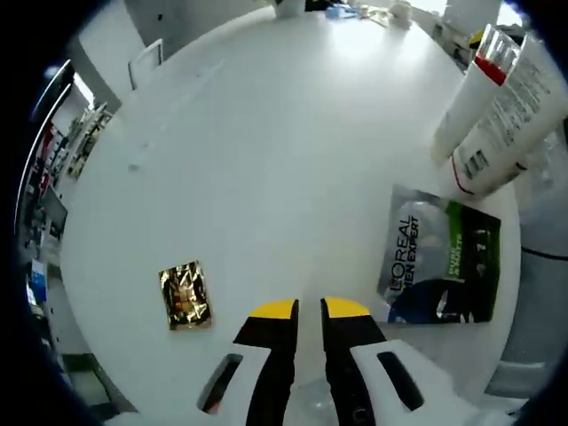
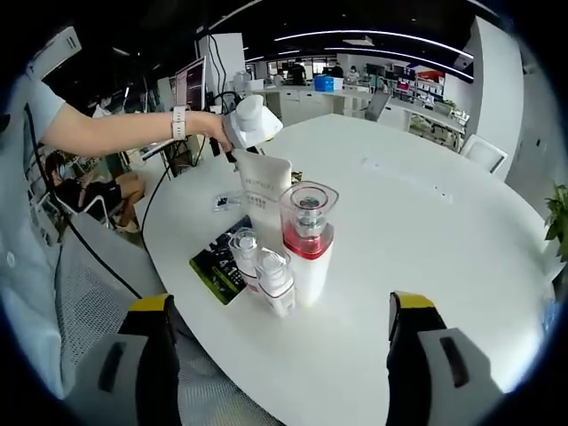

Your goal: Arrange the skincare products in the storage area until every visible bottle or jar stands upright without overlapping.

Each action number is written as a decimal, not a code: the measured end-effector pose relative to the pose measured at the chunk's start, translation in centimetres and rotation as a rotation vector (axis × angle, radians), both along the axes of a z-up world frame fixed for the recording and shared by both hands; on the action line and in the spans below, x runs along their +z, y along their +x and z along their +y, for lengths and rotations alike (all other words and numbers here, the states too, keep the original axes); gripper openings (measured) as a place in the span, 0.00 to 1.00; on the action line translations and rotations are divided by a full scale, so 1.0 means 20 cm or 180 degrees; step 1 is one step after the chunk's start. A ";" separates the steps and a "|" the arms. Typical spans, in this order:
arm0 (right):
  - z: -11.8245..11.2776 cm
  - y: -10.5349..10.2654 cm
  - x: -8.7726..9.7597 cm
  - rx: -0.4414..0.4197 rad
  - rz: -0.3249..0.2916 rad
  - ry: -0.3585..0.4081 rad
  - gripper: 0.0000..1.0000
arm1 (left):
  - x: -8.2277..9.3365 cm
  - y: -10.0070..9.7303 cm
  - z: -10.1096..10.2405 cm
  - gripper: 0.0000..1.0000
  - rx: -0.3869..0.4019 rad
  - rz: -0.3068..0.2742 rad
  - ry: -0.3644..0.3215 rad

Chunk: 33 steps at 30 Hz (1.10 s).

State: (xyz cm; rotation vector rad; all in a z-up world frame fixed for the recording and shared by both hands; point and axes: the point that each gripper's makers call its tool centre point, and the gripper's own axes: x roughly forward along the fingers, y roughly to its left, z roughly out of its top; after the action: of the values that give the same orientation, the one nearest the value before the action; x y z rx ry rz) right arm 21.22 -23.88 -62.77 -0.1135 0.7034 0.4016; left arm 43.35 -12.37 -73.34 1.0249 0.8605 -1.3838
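On the round white table [image 2: 426,204] stands a tight cluster: a white tube [image 2: 266,191], a white bottle with a red band and clear cap [image 2: 308,240], and two small clear-capped bottles [image 2: 244,253] [image 2: 275,280]. All are upright and touching or nearly so. A dark L'Oreal sachet [image 2: 217,262] lies flat beside them. My right gripper [image 2: 282,306] is open wide in front of the cluster with nothing between its jaws. My left gripper [image 1: 309,311] is shut and empty above the table, between a gold sachet [image 1: 185,295] and the L'Oreal sachet [image 1: 439,257]. The tube [image 1: 466,106] and red-band bottle [image 1: 510,115] stand beyond.
A person's arm [image 2: 133,133] reaches in from the left, over the table edge behind the tube. Office desks, monitors and a seated person lie beyond the table. The table [image 1: 266,133] stretches bare toward small items at its far edge [image 1: 355,11].
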 end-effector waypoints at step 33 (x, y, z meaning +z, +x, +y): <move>-0.10 0.02 -0.09 -0.0147 0.0219 -0.0019 1.00 | 0.04 0.73 0.04 0.56 0.0927 -0.0138 -0.0473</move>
State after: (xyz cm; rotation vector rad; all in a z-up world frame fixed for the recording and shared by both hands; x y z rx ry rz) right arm 21.56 -25.91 -64.48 -0.0893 0.7737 0.3606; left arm 58.00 -11.55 -72.58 0.7790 0.8260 -1.1559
